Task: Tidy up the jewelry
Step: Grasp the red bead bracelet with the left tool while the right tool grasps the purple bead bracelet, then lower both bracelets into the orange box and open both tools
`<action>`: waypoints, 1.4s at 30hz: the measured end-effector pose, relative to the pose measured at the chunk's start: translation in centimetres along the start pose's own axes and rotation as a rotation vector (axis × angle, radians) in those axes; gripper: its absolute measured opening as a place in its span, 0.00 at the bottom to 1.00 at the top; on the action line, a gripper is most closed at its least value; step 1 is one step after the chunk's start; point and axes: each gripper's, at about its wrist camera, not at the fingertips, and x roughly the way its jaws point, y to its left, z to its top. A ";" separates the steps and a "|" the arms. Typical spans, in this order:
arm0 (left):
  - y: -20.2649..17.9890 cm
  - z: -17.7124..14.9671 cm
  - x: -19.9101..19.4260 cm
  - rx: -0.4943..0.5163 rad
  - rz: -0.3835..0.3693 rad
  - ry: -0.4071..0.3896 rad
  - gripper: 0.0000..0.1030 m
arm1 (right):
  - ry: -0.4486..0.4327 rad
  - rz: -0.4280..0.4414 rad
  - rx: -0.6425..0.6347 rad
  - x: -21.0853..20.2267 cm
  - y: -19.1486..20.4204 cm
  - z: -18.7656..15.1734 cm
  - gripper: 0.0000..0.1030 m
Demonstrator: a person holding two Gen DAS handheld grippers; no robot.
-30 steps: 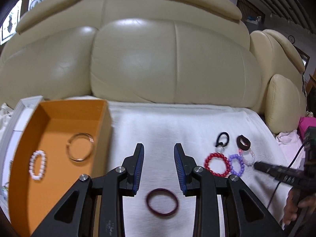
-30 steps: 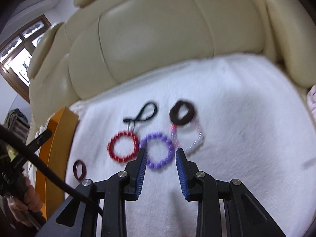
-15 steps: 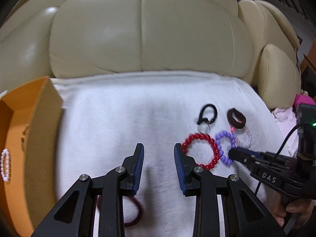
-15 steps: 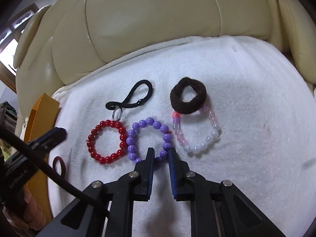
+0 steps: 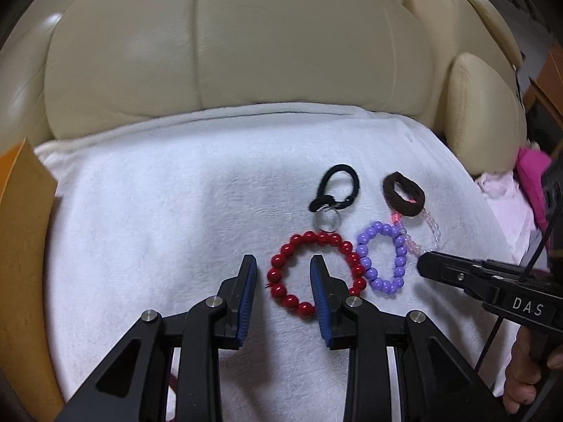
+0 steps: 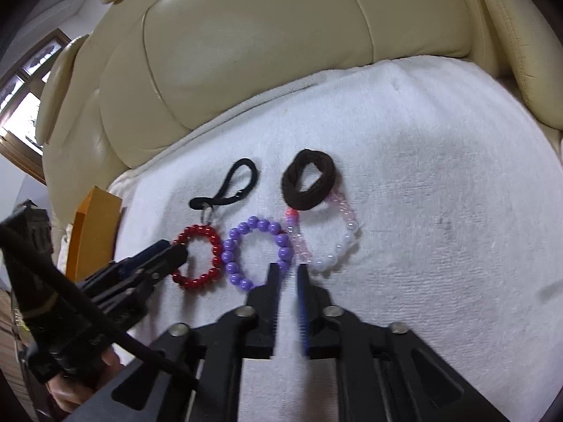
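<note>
My left gripper [image 5: 283, 274] is spread wide, its ribbed blue pads straddling the near-left arc of the red bead bracelet [image 5: 315, 274]: one finger lies outside the ring on the towel, the other inside it, and neither pad presses the beads. That bracelet is a circle of glossy round beads lying flat on the fluffy white towel [image 5: 147, 218], which is draped over the seat of a cream leather sofa [image 5: 246, 52] with smooth, padded back cushions.

My right gripper [image 6: 289, 274] is narrowed to a slim gap at the near-right edge of the purple bead bracelet [image 6: 258, 256]. One finger overlaps its beads; I cannot tell whether anything is pinched between the pads.

The purple ring of opaque round beads touches the red one on its right side. Just beyond it to the right lies a pink and clear bead bracelet [image 6: 330, 242], translucent, its far end tucked under a thick, fuzzy brown hair tie [image 6: 309, 184]. A thin black elastic loop [image 5: 334, 191] with a small metal ring [image 5: 327, 219] lies just behind the red bracelet, the ring touching its beads. An orange cardboard box [image 5: 21, 246] stands at the towel's left edge.
</note>
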 end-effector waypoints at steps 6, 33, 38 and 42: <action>-2.0 -0.1 0.7 0.062 -0.001 -0.005 0.10 | 0.027 -0.030 0.013 1.8 0.9 0.1 0.16; 8.8 -2.9 -22.2 -0.110 0.033 -0.417 0.09 | -0.267 0.177 -0.248 -4.7 14.3 -2.4 0.10; 14.7 -5.0 -24.4 -0.205 0.139 -0.424 0.09 | -0.260 0.315 -0.309 -5.2 20.3 -3.7 0.10; 18.9 -6.8 -24.1 -0.281 0.187 -0.365 0.09 | -0.204 0.403 -0.355 -3.6 26.0 -4.2 0.10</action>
